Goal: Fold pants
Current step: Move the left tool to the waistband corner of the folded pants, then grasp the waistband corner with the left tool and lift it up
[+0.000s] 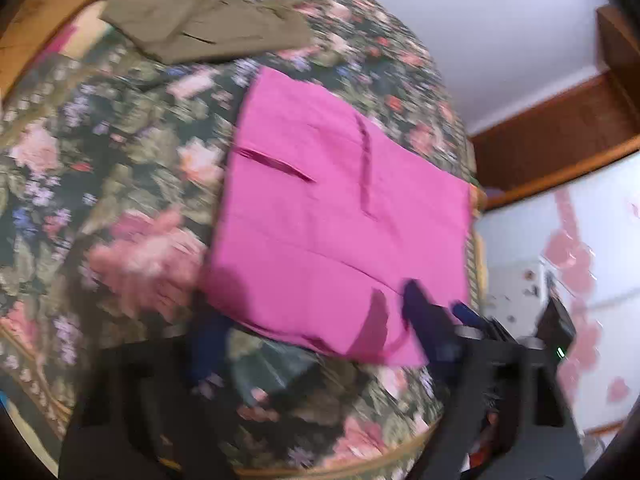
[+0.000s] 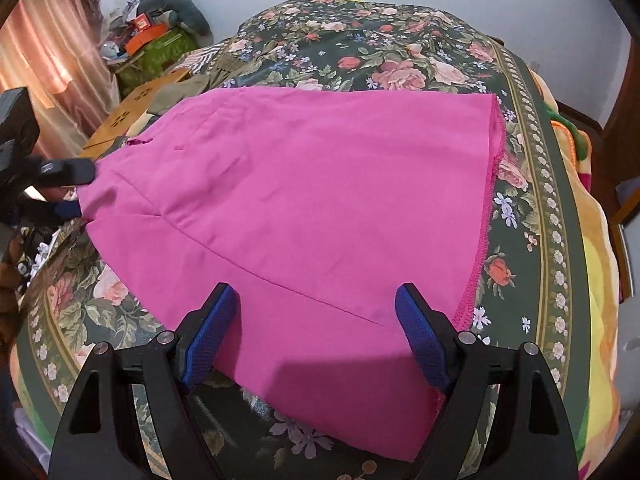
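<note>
Right wrist view: the pink pants lie flat on the floral bedspread, and the right gripper stands wide open astride the 6 o'clock edge, probably to pinch it. The left gripper, at 9 o'clock, has nothing clamped as far as the blur shows.

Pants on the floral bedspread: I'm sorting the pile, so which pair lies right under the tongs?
The bright pink fabric pants, spread flat beside both tongs. The olive-green folded pants lie farther off, near the bed's far edge.
</note>
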Available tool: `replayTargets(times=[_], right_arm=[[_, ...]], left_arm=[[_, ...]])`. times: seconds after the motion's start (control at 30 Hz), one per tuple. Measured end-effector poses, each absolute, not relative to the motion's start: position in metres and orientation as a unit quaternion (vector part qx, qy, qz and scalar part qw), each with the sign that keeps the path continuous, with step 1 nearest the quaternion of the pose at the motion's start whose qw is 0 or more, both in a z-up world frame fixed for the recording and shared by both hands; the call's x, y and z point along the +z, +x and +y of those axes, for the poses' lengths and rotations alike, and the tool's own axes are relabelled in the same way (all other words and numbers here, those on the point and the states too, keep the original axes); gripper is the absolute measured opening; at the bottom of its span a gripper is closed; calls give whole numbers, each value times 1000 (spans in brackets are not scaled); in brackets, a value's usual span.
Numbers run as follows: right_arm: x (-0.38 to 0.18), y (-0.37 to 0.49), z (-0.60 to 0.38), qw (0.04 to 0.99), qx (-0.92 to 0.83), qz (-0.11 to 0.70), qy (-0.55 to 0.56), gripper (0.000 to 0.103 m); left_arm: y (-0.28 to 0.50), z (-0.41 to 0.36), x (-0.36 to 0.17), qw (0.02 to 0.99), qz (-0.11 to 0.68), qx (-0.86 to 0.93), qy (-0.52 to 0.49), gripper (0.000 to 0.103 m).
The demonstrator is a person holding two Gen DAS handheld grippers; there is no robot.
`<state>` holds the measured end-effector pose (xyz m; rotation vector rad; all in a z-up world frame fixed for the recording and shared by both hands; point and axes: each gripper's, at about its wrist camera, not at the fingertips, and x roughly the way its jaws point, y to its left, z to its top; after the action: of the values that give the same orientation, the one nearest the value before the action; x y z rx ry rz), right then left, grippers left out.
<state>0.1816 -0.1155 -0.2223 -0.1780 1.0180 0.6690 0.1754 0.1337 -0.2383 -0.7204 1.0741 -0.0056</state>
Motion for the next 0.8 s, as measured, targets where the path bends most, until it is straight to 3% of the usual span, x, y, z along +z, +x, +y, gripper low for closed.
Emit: replayTargets(times=[0.03,0.13,0.2,0.57,0.8], right_arm=[[-223,181,-116,815,317,477,-86,81],[-223,183,-117,811,328,476,-91,81],[-222,183,-116,807,331,480,-98,81],[-169,195,-73,819,350,451,-55,78],[-202,171,-7,767,396,489,-121,78]], left_arm=[[177,135,-238,799,503,14,-329,43],[178,138,-238,799,502,10,-330,26],[178,134,-234,806,501,7,-315,22],[136,81,-171,904,418,64,-68,17],[129,85,-163,908,411,62,-55,16]])
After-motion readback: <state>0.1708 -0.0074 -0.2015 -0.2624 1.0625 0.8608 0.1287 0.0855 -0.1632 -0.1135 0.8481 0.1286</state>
